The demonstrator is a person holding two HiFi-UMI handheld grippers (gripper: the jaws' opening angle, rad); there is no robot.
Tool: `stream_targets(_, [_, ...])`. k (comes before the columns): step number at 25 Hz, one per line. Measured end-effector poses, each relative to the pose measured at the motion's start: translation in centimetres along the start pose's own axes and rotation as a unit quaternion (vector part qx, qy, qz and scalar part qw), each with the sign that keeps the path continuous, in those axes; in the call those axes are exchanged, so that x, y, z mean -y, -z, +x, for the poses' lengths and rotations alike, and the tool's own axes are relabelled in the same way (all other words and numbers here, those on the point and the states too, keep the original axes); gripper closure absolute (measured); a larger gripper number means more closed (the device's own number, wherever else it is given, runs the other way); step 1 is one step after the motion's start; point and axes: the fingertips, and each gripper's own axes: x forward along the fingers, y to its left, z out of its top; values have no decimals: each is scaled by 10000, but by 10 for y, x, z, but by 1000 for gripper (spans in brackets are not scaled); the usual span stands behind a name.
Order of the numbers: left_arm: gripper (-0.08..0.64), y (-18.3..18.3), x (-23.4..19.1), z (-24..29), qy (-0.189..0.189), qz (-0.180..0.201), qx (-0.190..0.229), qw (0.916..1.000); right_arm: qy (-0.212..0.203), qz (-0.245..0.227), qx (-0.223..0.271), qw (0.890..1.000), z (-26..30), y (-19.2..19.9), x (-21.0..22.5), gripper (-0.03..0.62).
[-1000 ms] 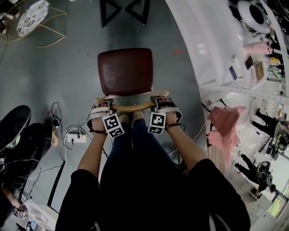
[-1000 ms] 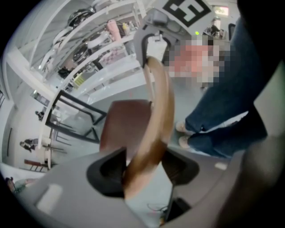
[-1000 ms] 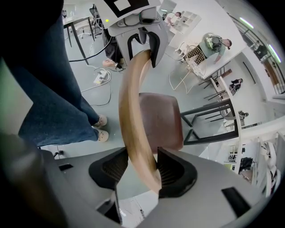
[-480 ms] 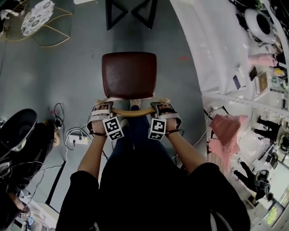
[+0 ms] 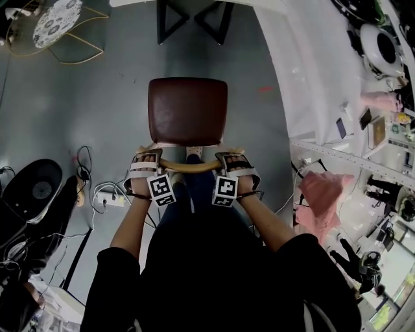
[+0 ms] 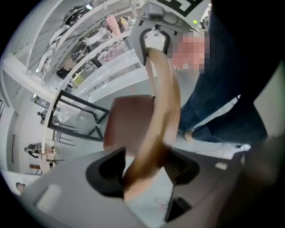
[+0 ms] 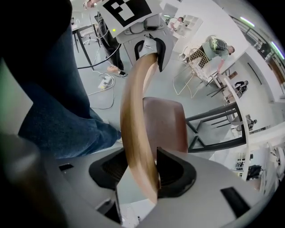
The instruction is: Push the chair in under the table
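A: Where does the chair (image 5: 187,110) stand?
B: On the near side of the far counter (image 5: 133,2), not under it. Rigid, likely fairly light. Left tongs (image 5: 144,159) and right tongs (image 5: 230,159) clamp its wooden back rail (image 5: 188,166).

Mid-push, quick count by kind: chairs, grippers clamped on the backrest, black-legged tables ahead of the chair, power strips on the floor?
Chair: 1
Grippers shut on its backrest: 2 (left gripper, right gripper)
Black-legged table: 1
Power strip: 1
Total: 5
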Motion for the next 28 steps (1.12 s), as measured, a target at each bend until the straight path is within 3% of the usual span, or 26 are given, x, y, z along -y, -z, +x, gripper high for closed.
stream_targets(19, [305,0,17,3,-45,91,-20,9999,-378,-550,6,9978,7,0,-18,410])
stream_targets(28, [325,-26,-12,18,-217,-14,75,9997,-226,-682,-444,9964,20,33,28,413])
